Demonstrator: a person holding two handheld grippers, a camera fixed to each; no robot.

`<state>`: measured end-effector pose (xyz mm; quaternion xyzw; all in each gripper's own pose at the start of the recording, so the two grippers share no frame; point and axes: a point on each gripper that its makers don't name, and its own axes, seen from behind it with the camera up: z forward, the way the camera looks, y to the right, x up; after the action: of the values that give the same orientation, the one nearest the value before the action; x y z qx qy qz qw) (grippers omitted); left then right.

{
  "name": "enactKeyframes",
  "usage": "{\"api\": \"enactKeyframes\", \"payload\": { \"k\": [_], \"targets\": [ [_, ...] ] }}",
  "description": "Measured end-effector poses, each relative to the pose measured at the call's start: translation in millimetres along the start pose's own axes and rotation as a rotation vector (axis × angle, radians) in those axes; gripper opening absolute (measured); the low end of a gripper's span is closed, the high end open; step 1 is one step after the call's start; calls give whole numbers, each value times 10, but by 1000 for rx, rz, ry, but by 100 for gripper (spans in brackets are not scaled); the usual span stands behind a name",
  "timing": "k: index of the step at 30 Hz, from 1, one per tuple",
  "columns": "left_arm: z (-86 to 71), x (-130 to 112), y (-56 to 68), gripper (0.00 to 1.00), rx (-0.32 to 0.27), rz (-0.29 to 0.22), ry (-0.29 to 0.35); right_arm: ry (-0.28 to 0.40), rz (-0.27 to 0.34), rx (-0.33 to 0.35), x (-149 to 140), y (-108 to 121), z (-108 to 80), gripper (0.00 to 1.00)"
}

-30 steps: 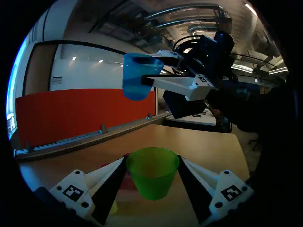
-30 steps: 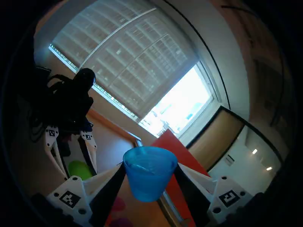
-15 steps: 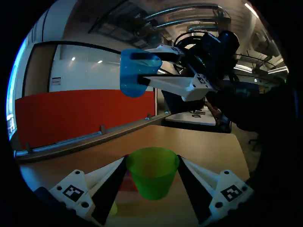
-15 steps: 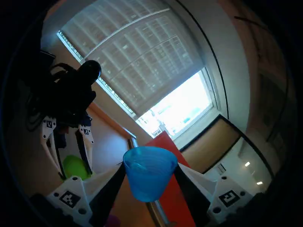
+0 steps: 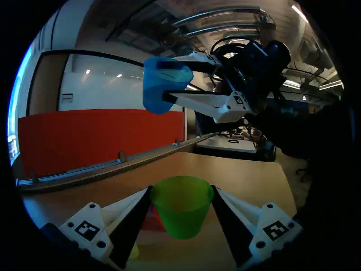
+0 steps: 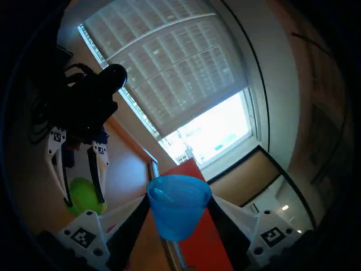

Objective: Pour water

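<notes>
Plastic cups, light and thin-walled, likely to flex if squeezed hard.
Right tool [image 6: 179, 197] clamps the tipped blue cup [image 6: 179, 214] mid-wall; left tool [image 5: 180, 189] clamps the green cup [image 5: 182, 212] likewise, lower down.

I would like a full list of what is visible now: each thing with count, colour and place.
green cup: 1, green, low, close to the table
blue cup: 1, blue, held higher than the green cup
table: 1, light wood, below the cups
wall panel: 1, red, behind the table
window: 1, bright, half covered by a pale blind
left gripper: 1, white and black, shut on the green cup
right gripper: 1, white and black, shut on the blue cup
</notes>
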<state>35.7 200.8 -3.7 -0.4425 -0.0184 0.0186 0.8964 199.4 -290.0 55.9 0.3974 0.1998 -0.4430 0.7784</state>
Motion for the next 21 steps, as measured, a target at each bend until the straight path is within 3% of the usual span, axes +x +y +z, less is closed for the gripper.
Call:
{"api": "enactKeyframes", "payload": {
  "k": [21],
  "targets": [
    [15,107,36,90,-4,-2,34,-11,-131,-10,46,63,35,91]
  ]
}}
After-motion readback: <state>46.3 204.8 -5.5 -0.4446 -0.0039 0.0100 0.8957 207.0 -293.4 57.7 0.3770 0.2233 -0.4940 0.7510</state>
